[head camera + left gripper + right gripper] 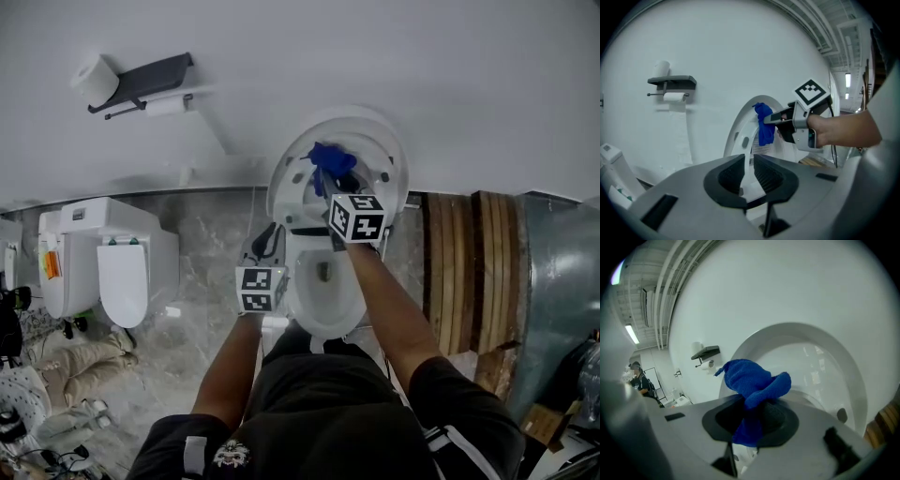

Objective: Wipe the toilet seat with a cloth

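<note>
— Where is the cloth sitting?
— The right tongs (757,414) are gripping the cloth (752,383), closing on its middle. One bunch is sticking up past the tips and a tail is hanging below them.
— And where are they holding it?
— Up at the raised seat (737,133), toward the top of its arch, above the bowl (323,281). Whether the cloth is touching the seat I cannot tell.
— What are the left tongs (751,164) doing?
— They are hanging lower, at the bowl's left edge, pointing toward the seat. They are closed down to a thin slit and are gripping nothing.
— Is anything else showing?
— A dark shelf (142,77) is hanging on the wall (469,84), left of the seat. One roll (95,79) is standing on its left end. A second toilet (117,267) is standing on the floor (202,234) further left, its lid down.
</note>
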`<action>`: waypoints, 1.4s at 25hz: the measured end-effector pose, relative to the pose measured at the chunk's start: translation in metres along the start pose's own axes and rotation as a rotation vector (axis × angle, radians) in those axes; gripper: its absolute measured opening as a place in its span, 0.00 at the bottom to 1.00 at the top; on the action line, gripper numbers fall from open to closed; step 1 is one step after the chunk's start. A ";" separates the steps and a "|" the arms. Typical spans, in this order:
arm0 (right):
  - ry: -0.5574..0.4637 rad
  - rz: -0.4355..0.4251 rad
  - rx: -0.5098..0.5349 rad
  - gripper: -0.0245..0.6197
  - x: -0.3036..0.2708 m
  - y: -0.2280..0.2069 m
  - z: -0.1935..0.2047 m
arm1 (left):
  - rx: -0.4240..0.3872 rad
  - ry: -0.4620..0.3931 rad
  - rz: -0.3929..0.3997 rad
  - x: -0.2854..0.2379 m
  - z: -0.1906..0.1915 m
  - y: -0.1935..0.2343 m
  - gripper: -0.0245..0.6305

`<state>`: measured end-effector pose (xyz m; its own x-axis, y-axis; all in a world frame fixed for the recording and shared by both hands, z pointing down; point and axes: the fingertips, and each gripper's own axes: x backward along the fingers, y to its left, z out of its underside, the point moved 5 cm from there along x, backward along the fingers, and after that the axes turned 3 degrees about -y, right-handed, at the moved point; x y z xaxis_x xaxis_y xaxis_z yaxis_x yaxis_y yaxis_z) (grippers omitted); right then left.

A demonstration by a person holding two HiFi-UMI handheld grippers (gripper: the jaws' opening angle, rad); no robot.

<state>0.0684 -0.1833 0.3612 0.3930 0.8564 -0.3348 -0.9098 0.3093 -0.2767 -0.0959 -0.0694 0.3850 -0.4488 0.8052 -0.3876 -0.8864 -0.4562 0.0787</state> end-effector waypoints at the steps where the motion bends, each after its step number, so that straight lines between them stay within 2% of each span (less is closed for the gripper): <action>1: -0.004 -0.005 -0.004 0.16 0.007 0.000 -0.001 | -0.007 -0.002 0.020 -0.008 -0.004 -0.002 0.15; 3: -0.014 -0.010 -0.008 0.16 0.023 0.000 -0.001 | -0.047 0.006 0.038 -0.025 -0.012 -0.007 0.27; 8: -0.027 0.000 0.013 0.16 0.051 -0.010 0.002 | -0.171 0.035 0.051 -0.066 -0.030 -0.013 0.36; 14: -0.003 0.020 0.036 0.16 0.077 -0.019 0.017 | -0.313 0.063 0.033 -0.110 -0.055 -0.012 0.43; 21: 0.012 -0.011 0.037 0.16 0.096 -0.015 0.024 | -0.429 0.146 -0.023 -0.144 -0.062 -0.014 0.44; 26: 0.017 -0.023 0.047 0.16 0.106 -0.010 0.027 | -0.473 0.201 -0.073 -0.157 -0.060 -0.012 0.44; 35: 0.010 -0.021 0.045 0.16 0.117 -0.017 0.023 | -0.471 0.240 -0.047 -0.164 -0.057 -0.014 0.44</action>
<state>0.1271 -0.0792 0.3473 0.4135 0.8452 -0.3387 -0.9062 0.3459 -0.2431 -0.0038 -0.2170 0.3953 -0.3222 0.7448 -0.5844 -0.7331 -0.5869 -0.3438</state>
